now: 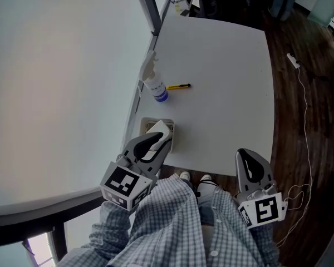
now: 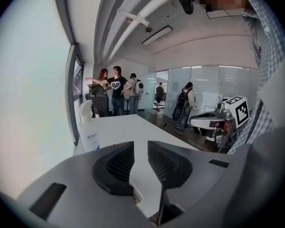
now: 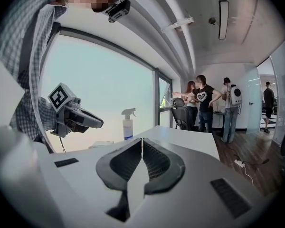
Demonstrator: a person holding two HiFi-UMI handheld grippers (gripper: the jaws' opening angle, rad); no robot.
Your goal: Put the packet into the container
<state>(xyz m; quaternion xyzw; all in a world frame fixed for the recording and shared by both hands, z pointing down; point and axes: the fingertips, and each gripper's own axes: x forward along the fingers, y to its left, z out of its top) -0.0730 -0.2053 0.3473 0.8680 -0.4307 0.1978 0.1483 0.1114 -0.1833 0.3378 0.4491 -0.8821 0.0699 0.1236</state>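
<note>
Head view puts the packet (image 1: 159,128) standing tilted in the container (image 1: 171,131) at the near left edge of the desk (image 1: 222,93). Its upper end shows above the rim, right at the tip of the left tongs (image 1: 157,140). Left gripper view shows those tongs narrowly apart, the pads (image 2: 118,163) pressing on nothing I can make out. The right tongs (image 1: 246,158) are closed and empty, held at the desk's near edge.

The risk, as I judge it, is that a careless lift could catch the protruding packet and drag it out, or nudge the light container off the edge.

The packet looks white, flat and thin. The container is a small rectangular tan box with a pale rim. The desk is smooth matte white, and the pads are black and ribbed.
</note>
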